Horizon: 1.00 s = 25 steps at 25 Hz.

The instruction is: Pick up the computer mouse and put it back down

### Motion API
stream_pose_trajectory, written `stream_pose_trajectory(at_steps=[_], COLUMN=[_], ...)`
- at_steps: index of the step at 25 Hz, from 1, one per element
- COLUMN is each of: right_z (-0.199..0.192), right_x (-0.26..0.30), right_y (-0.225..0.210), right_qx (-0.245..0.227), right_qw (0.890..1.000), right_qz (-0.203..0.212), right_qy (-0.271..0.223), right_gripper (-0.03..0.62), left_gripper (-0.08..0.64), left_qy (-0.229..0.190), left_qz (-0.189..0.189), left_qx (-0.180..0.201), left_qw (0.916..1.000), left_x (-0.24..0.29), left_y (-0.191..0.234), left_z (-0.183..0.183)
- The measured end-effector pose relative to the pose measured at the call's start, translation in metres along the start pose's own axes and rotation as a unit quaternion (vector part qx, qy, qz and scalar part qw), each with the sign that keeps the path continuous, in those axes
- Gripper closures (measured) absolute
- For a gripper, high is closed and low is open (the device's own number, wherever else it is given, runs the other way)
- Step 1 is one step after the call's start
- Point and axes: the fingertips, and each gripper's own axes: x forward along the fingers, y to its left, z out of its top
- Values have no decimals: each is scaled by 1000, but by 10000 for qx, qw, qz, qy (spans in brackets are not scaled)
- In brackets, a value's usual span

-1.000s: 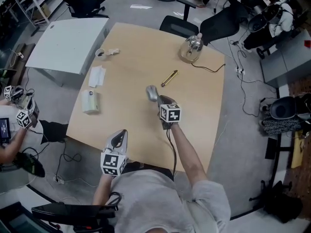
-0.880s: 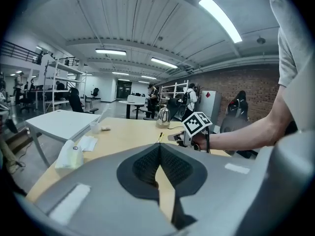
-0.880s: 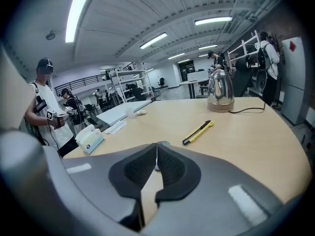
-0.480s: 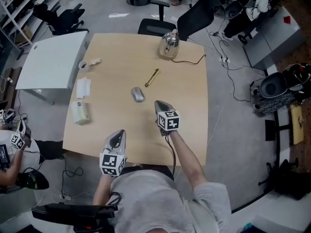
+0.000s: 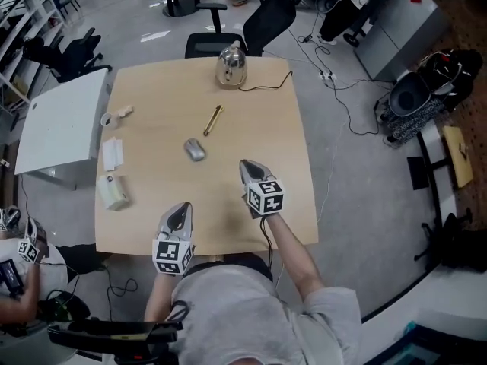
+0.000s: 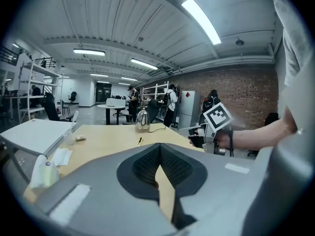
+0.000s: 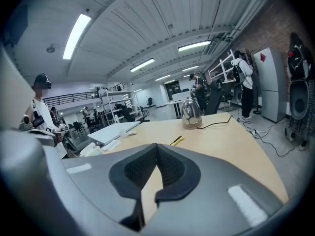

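Observation:
The grey computer mouse (image 5: 195, 150) lies on the wooden table (image 5: 251, 112), left of centre, with nothing touching it. My right gripper (image 5: 248, 165) is shut and empty, to the right of the mouse and nearer me, raised off the tabletop. My left gripper (image 5: 180, 211) is shut and empty over the table's near edge. In the left gripper view the jaw tips (image 6: 160, 145) meet, and the right gripper's marker cube (image 6: 217, 117) shows at the right. In the right gripper view the jaw tips (image 7: 156, 145) meet too; the mouse is not visible there.
A yellow pen (image 5: 212, 119) lies beyond the mouse. A metal kettle (image 5: 230, 68) with a black cord stands at the far edge. A folded paper (image 5: 112, 153), a white bottle (image 5: 112, 192) and a small cup (image 5: 109, 120) sit along the left side. Office chairs (image 5: 215, 46) stand behind the table.
My right gripper has let go of the mouse and drawn back toward me and upward; the mouse stays on the table. My left gripper has shifted slightly. The head view has swung.

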Motion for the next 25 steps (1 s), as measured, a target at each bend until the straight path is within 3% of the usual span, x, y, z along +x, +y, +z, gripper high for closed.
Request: stream_pose_trajectory(at_steps=[13,25], right_z=[18,2], right_x=[-87,-144], right_y=[5,41], right_qx=[35,-236], right_qw=[9961,9926], right_qz=[-454,-706], right_qy=[-751,-960], right_gripper=[586,586], left_gripper=[540,540], left_qy=[-259,-402], left_qz=[-338,-534], left_qx=[248,324], left_qw=[9988,9972], left_x=[0,-9], left_y=[-13,-20], left_z=[24,31])
